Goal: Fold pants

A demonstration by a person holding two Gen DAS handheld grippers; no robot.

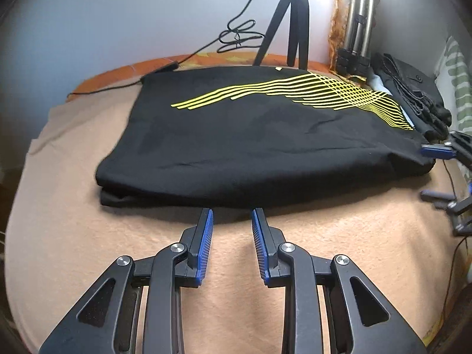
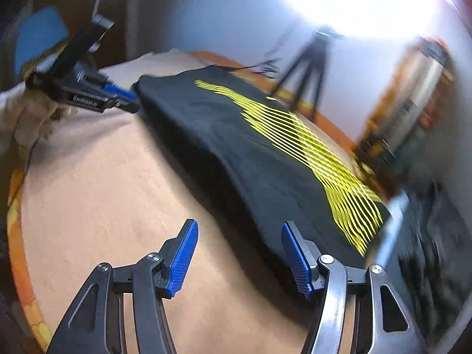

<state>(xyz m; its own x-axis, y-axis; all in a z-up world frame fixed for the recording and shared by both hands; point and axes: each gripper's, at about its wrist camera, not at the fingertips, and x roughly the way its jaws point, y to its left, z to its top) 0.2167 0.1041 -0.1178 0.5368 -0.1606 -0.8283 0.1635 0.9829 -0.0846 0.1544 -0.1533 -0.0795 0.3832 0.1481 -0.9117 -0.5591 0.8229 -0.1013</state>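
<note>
Lying pants (image 1: 250,135) before left gripper (image 1: 231,215)

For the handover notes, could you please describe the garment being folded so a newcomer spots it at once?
On the peach blanket, in front of the black tripod, lies a folded black garment. Unlike the plain dark clothes piled beside it, it carries yellow wavy lines.

Peach blanket (image 1: 73,236) surface; folded black pants (image 1: 250,147), black tripod (image 1: 295,29) on it.

a home bedroom: blanket-covered bed (image 1: 73,236), tripod (image 1: 292,23), piled clothes (image 1: 413,88)
</note>
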